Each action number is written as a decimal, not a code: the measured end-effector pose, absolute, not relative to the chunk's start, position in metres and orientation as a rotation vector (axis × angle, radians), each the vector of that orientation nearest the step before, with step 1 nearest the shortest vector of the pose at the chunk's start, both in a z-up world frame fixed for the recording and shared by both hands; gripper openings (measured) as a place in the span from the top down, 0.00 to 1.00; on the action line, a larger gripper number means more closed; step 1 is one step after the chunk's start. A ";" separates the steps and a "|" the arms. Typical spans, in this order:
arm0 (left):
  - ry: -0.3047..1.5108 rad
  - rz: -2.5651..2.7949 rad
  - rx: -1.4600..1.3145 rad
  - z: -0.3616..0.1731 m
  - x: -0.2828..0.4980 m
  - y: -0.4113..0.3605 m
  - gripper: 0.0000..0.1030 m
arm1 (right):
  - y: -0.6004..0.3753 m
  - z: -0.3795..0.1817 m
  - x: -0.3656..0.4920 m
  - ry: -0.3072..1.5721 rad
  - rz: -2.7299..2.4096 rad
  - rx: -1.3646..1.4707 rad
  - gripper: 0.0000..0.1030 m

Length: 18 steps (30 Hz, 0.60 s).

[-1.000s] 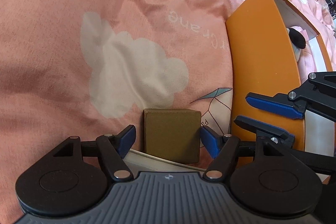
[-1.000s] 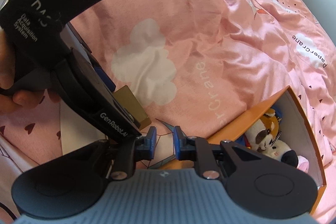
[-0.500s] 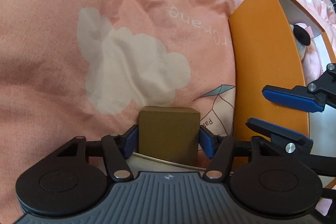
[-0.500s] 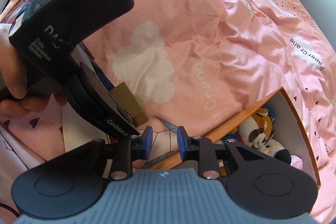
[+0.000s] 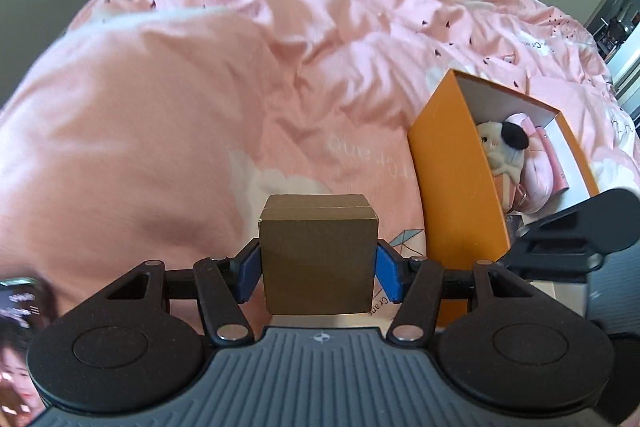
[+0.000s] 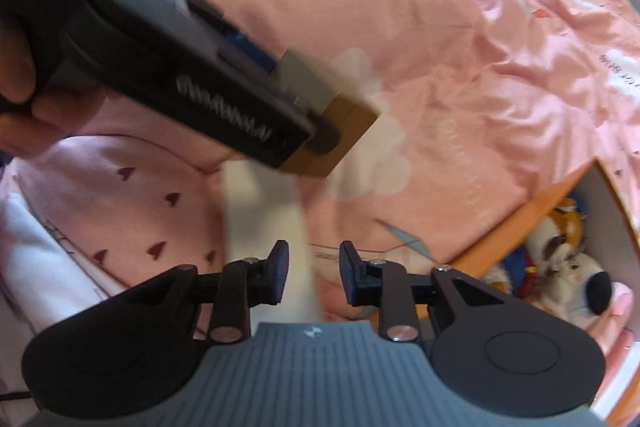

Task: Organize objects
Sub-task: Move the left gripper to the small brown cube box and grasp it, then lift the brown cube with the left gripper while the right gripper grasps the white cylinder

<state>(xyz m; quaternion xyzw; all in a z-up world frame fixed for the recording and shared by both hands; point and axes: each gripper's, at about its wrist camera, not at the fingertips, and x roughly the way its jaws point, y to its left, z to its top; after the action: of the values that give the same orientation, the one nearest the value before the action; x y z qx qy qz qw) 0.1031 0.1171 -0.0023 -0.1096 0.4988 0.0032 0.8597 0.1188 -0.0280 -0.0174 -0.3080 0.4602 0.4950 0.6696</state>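
Left gripper [image 5: 318, 277]: nearest item in the left wrist view. Blue pads pressed against both sides of a small brown box [image 5: 318, 259]; box held clear of the bedding, upright, a seam visible along its top. In the right wrist view the same box [image 6: 340, 135] projects from the left gripper's tip, blurred by motion.

Right gripper [image 6: 310, 273]: jaws apart, nothing between them; hovers over the bed near the corner of the storage box.

Bed cover [image 5: 200, 107]: pink quilt, rumpled, printed with white clouds, small dark triangles and lettering. Lies beneath and beyond both grippers.

Orange storage box [image 5: 456, 187]: right of the held box, resting on the quilt, open-topped, white inside. Contents: a white plush dog with a black ear [image 5: 502, 147]; a pink item [image 5: 544, 167] beside it, kind not clear; the right wrist view adds a yellow-and-blue plush toy [image 6: 560, 223] against the near wall. Free room appears toward the near end.

Step in hand, by judgement: carrying the brown box after pick-up; placement not yet made.

Next move, by judgement: swing right, clear the orange wall, lower into the free space, then release. Risk: clipping the wall or crowding the right gripper.

Far edge: grey wall, a door at far right.
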 end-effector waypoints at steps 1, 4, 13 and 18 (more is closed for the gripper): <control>1.043 0.007 -0.223 0.001 0.101 0.118 0.35 | -0.023 -0.021 0.118 1.050 1.126 -0.697 0.60; 1.047 0.015 -0.208 0.006 0.094 0.120 0.35 | -0.009 -0.033 0.115 1.080 1.136 -0.713 0.58; 1.100 0.037 -0.166 -0.013 0.081 0.125 0.35 | 0.018 -0.062 0.095 1.051 1.120 -0.883 0.57; 1.099 0.043 -0.185 -0.016 0.080 0.132 0.35 | 0.023 -0.075 0.100 1.047 1.094 -0.944 0.48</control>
<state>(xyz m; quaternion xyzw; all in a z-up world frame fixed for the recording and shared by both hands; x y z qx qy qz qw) 0.0795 0.1321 -0.0162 -0.0876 0.5215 0.0203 0.8485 0.0997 0.0230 -0.0753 -0.4120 0.4568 0.4771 0.6276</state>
